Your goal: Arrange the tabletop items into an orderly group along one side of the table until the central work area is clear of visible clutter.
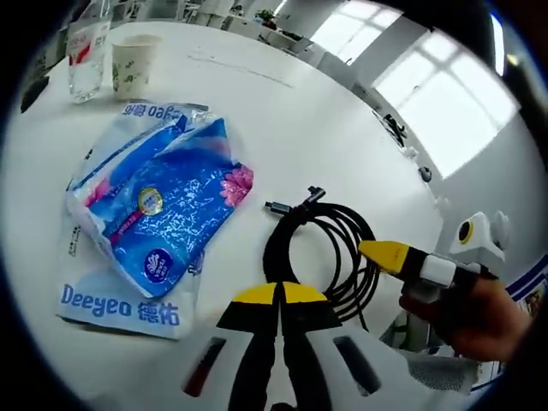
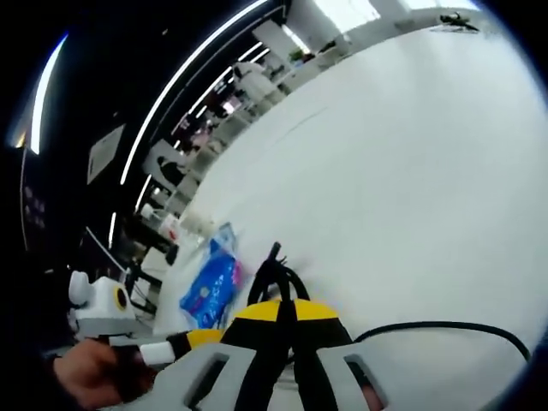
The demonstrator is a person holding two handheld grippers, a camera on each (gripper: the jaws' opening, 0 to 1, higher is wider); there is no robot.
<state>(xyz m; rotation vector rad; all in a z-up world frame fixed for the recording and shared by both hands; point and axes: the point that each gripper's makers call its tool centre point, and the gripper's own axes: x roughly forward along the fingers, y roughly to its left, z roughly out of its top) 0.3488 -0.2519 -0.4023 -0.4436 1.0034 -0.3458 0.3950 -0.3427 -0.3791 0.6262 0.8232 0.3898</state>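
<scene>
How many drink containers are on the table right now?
2, both at the far edge of the table in the left gripper view: a clear plastic bottle and a paper cup right beside it. Others may sit outside the views.

Bright daylight from blown-out windows (image 1: 445,94), ceiling strip lights (image 2: 184,81) streaked, heavy fisheye bending at edges, right gripper view slightly motion-blurred.
</scene>
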